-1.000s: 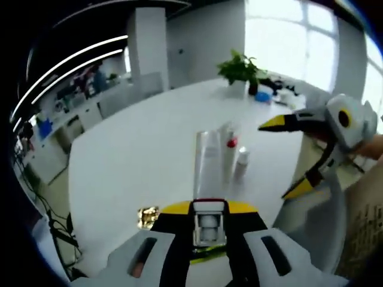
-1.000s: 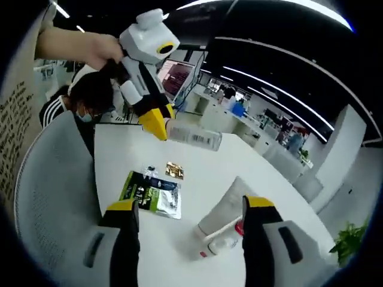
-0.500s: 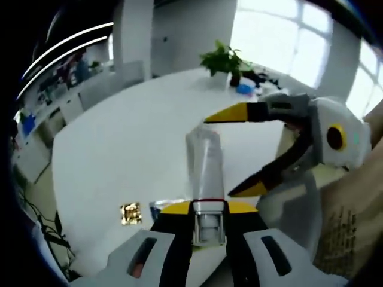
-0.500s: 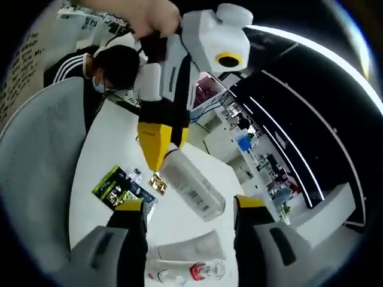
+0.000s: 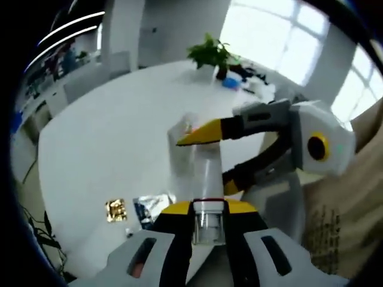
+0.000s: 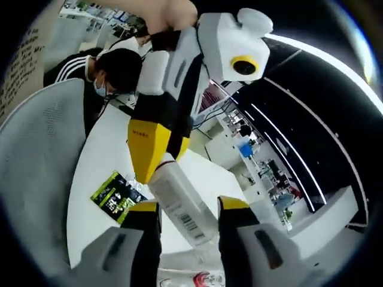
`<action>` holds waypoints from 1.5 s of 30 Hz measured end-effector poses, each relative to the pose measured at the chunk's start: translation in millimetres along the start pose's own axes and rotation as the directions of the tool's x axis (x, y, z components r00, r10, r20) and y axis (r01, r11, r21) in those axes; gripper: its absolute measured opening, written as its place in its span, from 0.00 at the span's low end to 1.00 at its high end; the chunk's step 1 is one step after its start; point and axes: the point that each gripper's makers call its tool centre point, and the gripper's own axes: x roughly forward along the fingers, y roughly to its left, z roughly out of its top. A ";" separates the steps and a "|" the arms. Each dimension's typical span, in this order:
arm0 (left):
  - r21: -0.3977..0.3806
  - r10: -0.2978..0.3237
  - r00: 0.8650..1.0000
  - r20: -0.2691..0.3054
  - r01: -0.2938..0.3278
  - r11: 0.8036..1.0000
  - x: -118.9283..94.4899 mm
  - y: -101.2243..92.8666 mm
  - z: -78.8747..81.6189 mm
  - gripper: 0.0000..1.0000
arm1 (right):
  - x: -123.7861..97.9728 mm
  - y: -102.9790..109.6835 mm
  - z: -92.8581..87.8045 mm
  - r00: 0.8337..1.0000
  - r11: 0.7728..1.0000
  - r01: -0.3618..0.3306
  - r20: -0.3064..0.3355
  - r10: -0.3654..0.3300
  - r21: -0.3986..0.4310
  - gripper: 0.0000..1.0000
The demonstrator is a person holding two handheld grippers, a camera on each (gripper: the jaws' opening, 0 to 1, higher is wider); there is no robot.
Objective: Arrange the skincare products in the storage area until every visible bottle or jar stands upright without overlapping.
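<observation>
Left tool (image 5: pixel 209 206) clamps the translucent white plastic bottle (image 6: pixel 179 206); right tool (image 6: pixel 188 209) brackets it, contact unclear. Gold foil sachet (image 5: pixel 115 210) at nine o'clock on the white surface (image 5: pixel 108 143).

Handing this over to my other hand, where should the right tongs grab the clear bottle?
Grip the clear bottle around its free lower body, one jaw on each long side. The left tongs already pinch its top end, and it hangs tilted between the right tongs' open jaws.

My glossy plastic claws flank a frosted plastic bottle (image 6: pixel 179 203); the table (image 5: pixel 108 143) looks smooth, the sachet (image 5: pixel 115 210) shiny foil.
</observation>
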 end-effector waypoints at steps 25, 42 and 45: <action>-0.067 -0.168 0.931 0.324 0.200 0.977 -26.7 -13.7 47.8 0.20 | -17.8 50.9 -4.1 0.982 0.867 -0.175 0.143 0.121 0.467 0.21; 0.001 -0.293 0.770 0.567 0.354 0.935 -55.6 -39.6 85.6 0.45 | -57.5 6.4 59.2 0.783 0.205 -0.566 0.599 -0.169 0.798 0.21; 0.033 -0.346 0.738 0.580 0.403 0.915 -57.6 -51.8 89.4 0.45 | -64.0 4.2 73.8 0.732 0.152 -0.638 0.656 -0.183 0.755 0.21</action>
